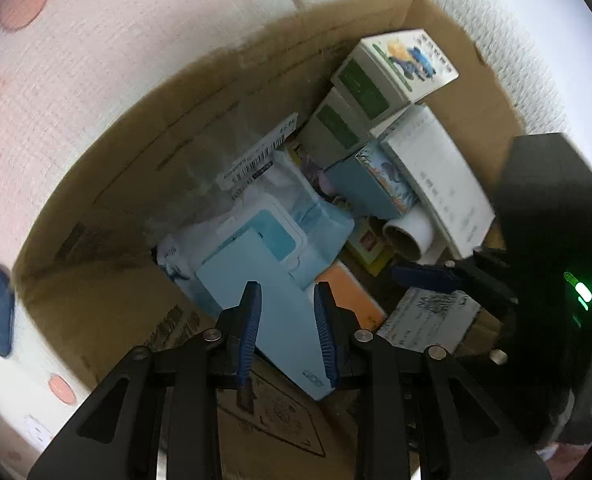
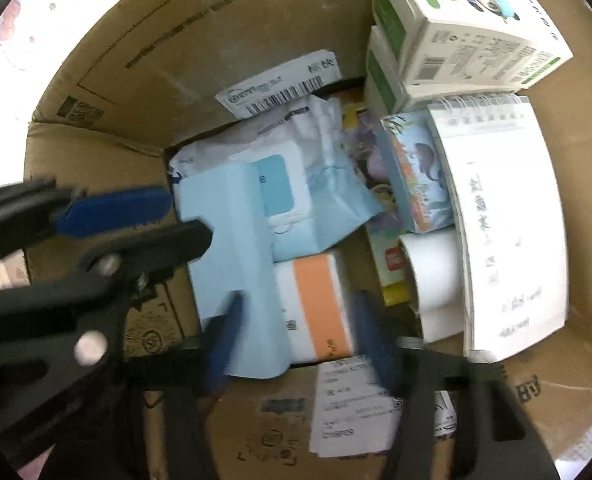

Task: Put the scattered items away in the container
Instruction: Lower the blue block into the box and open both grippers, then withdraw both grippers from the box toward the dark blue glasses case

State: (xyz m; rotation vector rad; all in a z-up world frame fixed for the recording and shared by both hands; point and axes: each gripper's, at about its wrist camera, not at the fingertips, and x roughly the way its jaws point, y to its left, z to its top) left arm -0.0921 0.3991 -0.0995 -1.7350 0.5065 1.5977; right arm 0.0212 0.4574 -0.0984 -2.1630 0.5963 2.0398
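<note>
An open cardboard box holds the gathered items. In the left wrist view my left gripper is shut on a flat light blue box, its blue pads on the two long sides, low inside the carton. In the right wrist view the same gripper clamps that light blue box at its left edge. My right gripper is blurred and stands open. Its wide jaws straddle the blue box's near end and a white-and-orange box. One right finger shows in the left wrist view.
Packed in the carton are stacked green-and-white boxes, a spiral notepad, a wipes pack, a dinosaur-print box, a white roll and a paper slip. A pink-dotted cloth lies outside.
</note>
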